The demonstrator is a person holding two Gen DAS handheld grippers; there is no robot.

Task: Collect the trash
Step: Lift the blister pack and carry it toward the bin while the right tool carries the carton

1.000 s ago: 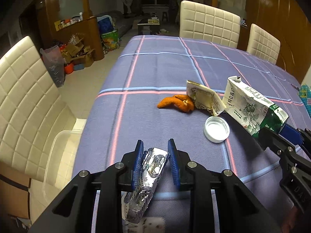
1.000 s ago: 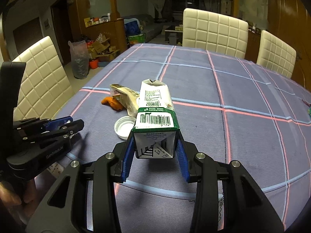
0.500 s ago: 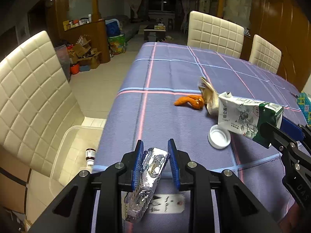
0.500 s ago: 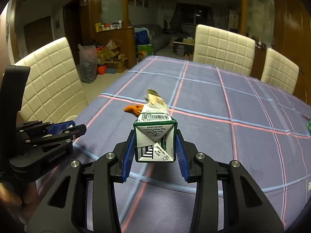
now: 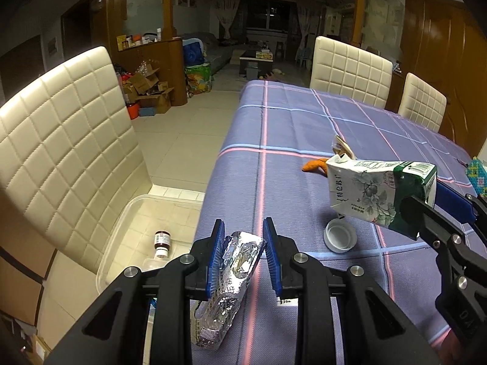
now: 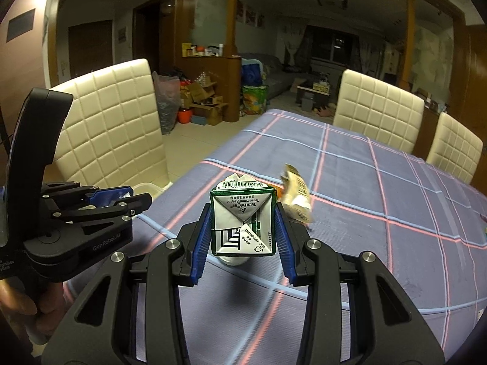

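Holding foil pack [image 5: 234, 261] in left gripper [image 5: 243, 245], carton [image 6: 243, 222] clamped in right gripper [image 6: 243, 231]. Cap [image 5: 340, 234], wrapper [image 6: 296, 194] on table [image 5: 289, 127]. Only left view shows bin [image 5: 121, 234] with bottle [image 5: 162, 241] left.

On the table [image 5: 292, 127] a cap [image 5: 340, 238] lies nearer than the peel [image 5: 313, 165]; a bin [image 5: 127, 228] stands left, below.

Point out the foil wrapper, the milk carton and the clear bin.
foil wrapper [image 5: 240, 254], left wrist view, crinkled upper end between the jaws.
milk carton [image 6: 243, 223], right wrist view, folded base panel.
clear bin [image 5: 121, 222], left wrist view, left wall beside the chair.
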